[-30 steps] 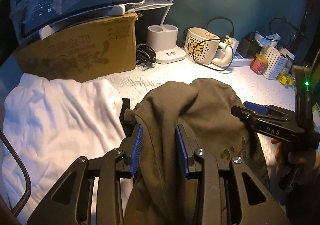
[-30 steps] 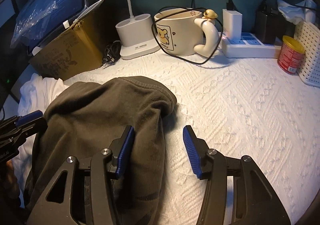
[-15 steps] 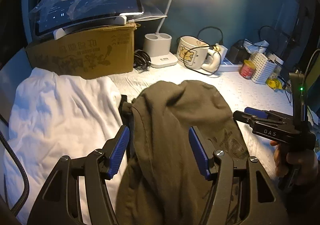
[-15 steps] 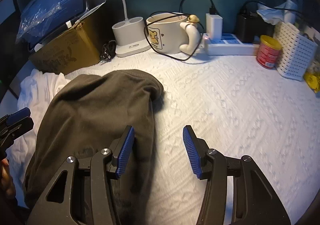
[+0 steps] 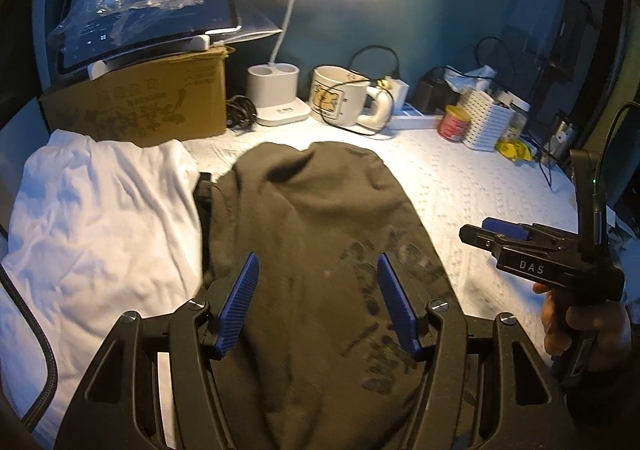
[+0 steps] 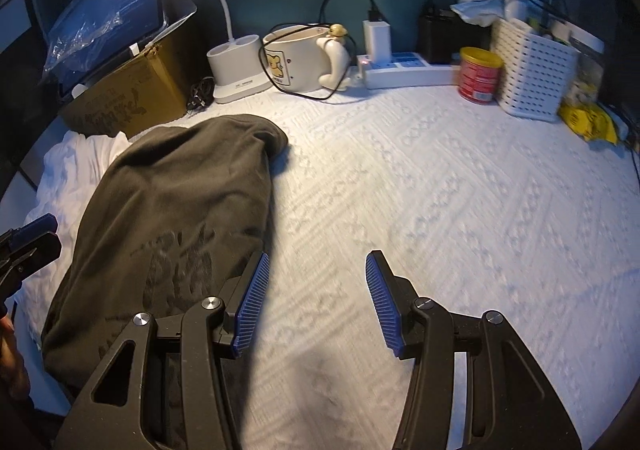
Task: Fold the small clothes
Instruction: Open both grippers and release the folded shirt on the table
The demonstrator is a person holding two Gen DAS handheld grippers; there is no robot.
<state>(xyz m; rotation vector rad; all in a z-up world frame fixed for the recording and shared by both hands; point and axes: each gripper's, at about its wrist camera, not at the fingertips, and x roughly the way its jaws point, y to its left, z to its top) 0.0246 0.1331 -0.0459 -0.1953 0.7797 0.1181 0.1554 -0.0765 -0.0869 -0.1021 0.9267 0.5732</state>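
A dark olive garment [image 5: 316, 234] with a faint print lies folded lengthwise on the white textured cloth [image 6: 440, 189]; it also shows in the right wrist view [image 6: 172, 209]. My left gripper [image 5: 318, 304] is open above its near part, holding nothing. My right gripper [image 6: 314, 300] is open and empty over bare cloth, just right of the garment's edge; it also shows in the left wrist view [image 5: 504, 234]. A white garment [image 5: 96, 217] lies to the left, touching the olive one.
At the back stand a cardboard box [image 5: 136, 105] with a tablet [image 5: 148, 21] on top, a lamp base [image 5: 278, 97], a mug [image 6: 300, 57], a power strip [image 6: 404, 67], a red can [image 6: 478, 73] and a white basket [image 6: 532, 73].
My left gripper let go of the olive garment, opened wide and drew back. My right gripper also drew back and to the right, off the garment. The garment now lies flat.
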